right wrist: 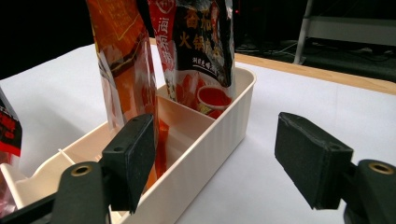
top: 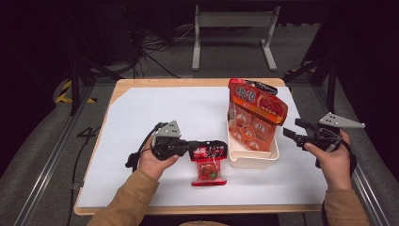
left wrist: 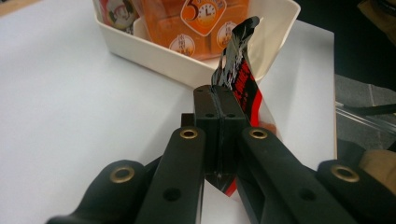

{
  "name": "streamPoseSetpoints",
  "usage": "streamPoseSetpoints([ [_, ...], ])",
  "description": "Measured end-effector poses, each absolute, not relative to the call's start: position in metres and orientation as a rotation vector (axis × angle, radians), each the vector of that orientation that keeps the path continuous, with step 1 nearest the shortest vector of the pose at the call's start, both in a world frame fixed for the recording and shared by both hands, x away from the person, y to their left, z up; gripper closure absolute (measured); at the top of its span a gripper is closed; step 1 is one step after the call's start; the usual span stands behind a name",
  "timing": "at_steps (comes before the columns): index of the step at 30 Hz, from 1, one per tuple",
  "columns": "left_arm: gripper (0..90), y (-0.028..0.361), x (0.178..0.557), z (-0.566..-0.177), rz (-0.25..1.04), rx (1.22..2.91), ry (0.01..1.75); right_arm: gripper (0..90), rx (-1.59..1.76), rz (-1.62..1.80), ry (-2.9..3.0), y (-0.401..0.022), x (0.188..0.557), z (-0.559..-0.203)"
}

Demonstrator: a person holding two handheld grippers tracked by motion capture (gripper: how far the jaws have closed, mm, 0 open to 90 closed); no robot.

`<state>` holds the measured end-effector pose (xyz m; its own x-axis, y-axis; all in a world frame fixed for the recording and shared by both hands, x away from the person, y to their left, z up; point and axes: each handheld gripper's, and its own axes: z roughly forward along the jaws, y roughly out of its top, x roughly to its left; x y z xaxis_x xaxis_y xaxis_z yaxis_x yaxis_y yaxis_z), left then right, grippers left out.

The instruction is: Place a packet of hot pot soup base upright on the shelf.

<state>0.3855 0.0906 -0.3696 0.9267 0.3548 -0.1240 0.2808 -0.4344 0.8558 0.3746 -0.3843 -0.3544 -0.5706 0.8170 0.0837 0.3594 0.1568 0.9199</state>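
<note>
My left gripper [top: 219, 149] is shut on the black top edge of a small red snack packet [top: 208, 168], which lies on the white table cover just left of a cream plastic bin [top: 253, 160]. In the left gripper view the jaws [left wrist: 219, 100] pinch the packet's black and red top [left wrist: 240, 74] in front of the bin [left wrist: 154, 53]. A large orange bag [top: 256, 115] stands in the bin, with a red and black bag [right wrist: 201, 42] behind it. My right gripper [top: 292, 132] stands open to the right of the bin, nothing between its fingers [right wrist: 128, 158].
The bin [right wrist: 219, 126] has dividers inside. White cover [top: 155, 117] spreads over the wooden table to the left and back. A metal frame [top: 233, 28] and cables lie on the floor beyond the table. The table's right edge is close to my right hand.
</note>
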Motion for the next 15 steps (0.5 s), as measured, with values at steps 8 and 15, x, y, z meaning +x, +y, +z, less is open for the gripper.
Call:
streamPoseSetpoints([
  [8, 90.0, 0.096, 0.381, -0.355, 0.123, 2.012, 0.425, 31.6, 1.096, 1.398, 1.992, -0.386, 0.375, -0.354],
  [15, 90.0, 0.101, 0.382, -0.343, 0.162, 2.022, 0.400, 31.9, 1.101, 1.418, 1.985, -0.389, 0.376, -0.356],
])
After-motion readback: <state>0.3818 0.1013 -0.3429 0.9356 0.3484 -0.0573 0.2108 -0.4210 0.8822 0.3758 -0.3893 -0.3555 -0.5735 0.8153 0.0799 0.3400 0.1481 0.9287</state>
